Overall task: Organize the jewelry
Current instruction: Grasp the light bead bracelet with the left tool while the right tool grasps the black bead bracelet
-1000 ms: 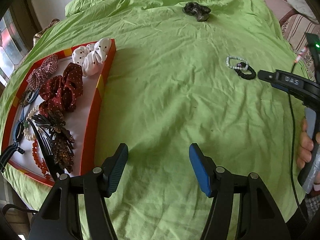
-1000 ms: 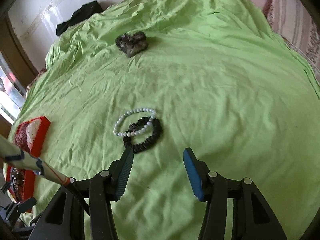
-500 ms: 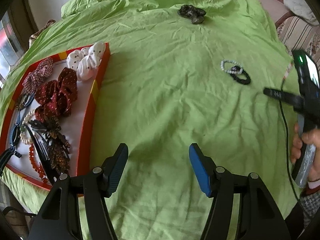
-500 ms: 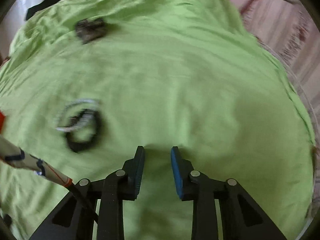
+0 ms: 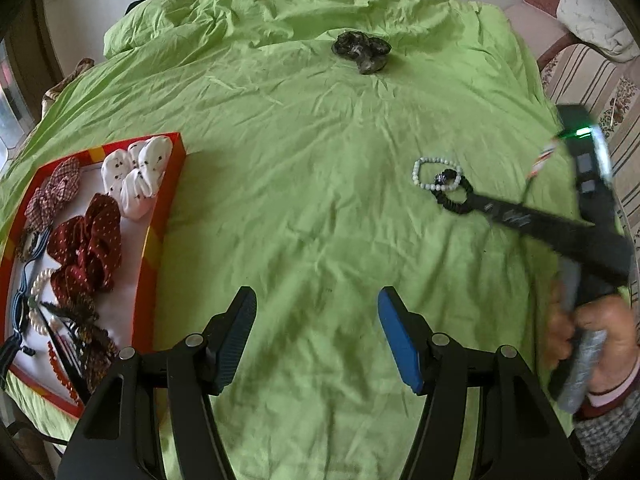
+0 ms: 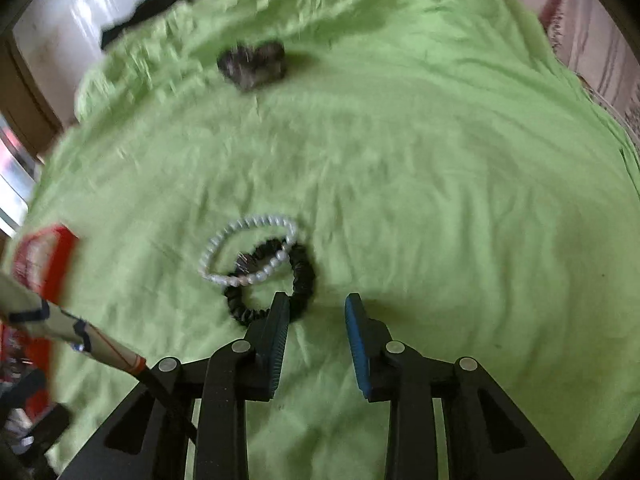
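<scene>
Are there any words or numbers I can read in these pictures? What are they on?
None can be read.
Right gripper, seen from the left wrist: pale marks on its black arm, too blurred to read.
Red tray: yellow patches on its rim, no letters visible.
Left gripper: no writing shows.

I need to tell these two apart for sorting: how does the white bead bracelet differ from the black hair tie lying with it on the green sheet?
The bead bracelet is pale and made of round, shiny beads; the hair tie is black, ruffled fabric. The bracelet's band is thin, the hair tie's thicker. The bracelet lies partly on top of the hair tie. Both are closed loops resting on the green sheet, away from the red tray.
</scene>
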